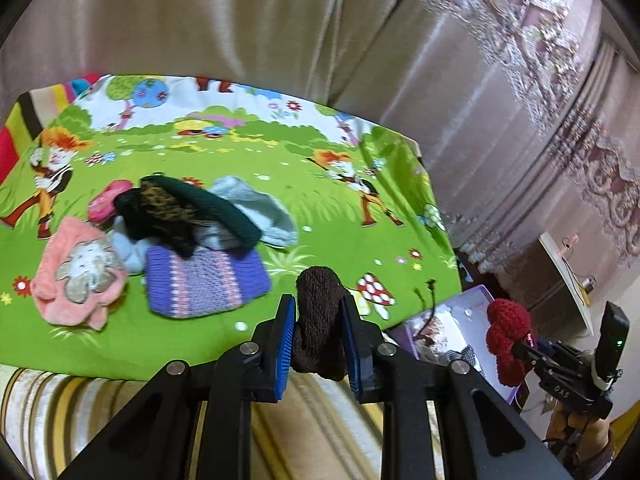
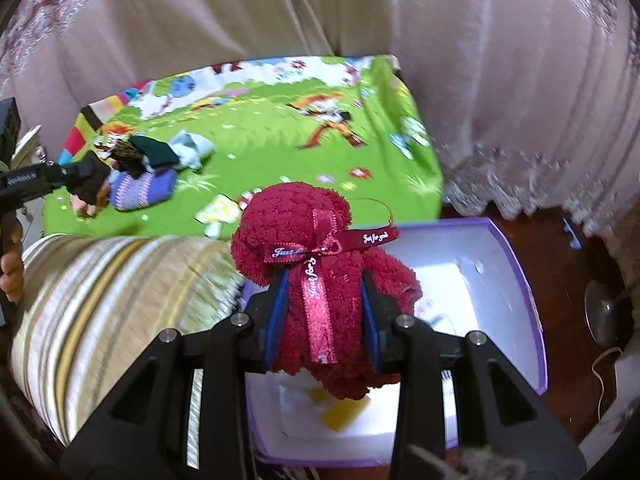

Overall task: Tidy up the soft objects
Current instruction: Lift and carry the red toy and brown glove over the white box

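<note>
My left gripper point(image 1: 319, 308) is shut on a dark brown knitted sock point(image 1: 320, 320), held above the front edge of a green cartoon sheet point(image 1: 280, 160). My right gripper point(image 2: 325, 292) is shut on a dark red plush bear point(image 2: 320, 264) with a ribbon bow, hanging over an open purple box point(image 2: 520, 280). In the left wrist view the red bear point(image 1: 506, 338) and right gripper show at the far right, over the box point(image 1: 476, 300). A pile of soft things lies on the sheet: a pink cloth point(image 1: 76, 272), a purple knitted piece point(image 1: 204, 280), a dark green sock point(image 1: 216, 204) and a grey one point(image 1: 256, 208).
A striped cushion edge point(image 2: 120, 280) runs below the sheet. Pink curtains point(image 1: 400, 40) hang behind the bed. The purple box stands on a dark floor point(image 2: 580, 264) to the right, with white and yellow items inside. A hand point(image 2: 10, 264) holds the left gripper's handle at far left.
</note>
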The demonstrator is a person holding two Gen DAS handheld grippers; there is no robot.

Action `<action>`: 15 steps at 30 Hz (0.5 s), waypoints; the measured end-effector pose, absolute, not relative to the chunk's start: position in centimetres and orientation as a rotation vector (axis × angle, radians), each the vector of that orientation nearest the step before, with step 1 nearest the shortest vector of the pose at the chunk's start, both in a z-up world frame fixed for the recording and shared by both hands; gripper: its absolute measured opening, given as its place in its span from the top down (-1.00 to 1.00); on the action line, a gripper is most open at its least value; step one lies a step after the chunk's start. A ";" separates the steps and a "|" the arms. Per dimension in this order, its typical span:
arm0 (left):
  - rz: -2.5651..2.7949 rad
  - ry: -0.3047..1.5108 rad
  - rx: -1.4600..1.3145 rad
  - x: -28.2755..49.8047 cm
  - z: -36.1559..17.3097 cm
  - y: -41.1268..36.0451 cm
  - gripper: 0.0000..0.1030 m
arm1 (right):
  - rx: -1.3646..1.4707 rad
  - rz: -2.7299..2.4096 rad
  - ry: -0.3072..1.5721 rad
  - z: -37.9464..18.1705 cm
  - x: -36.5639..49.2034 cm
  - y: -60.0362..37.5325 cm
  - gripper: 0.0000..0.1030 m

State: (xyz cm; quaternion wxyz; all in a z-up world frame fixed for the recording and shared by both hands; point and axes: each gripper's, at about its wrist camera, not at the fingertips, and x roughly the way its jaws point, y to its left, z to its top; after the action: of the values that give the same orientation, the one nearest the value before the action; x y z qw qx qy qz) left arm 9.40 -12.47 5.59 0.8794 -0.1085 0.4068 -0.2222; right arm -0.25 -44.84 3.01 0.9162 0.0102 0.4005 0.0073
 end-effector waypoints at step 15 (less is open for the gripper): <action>-0.566 0.852 -0.117 7.4 7.1 -19.4 0.54 | 0.132 -0.083 0.868 -0.7 -3.9 -50.9 0.20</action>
State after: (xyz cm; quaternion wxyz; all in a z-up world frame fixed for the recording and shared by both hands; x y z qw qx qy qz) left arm 7.39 -19.35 7.11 0.8704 -0.0560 0.4073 -0.2709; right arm -3.95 -50.90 -0.69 0.9043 0.0639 0.4202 -0.0401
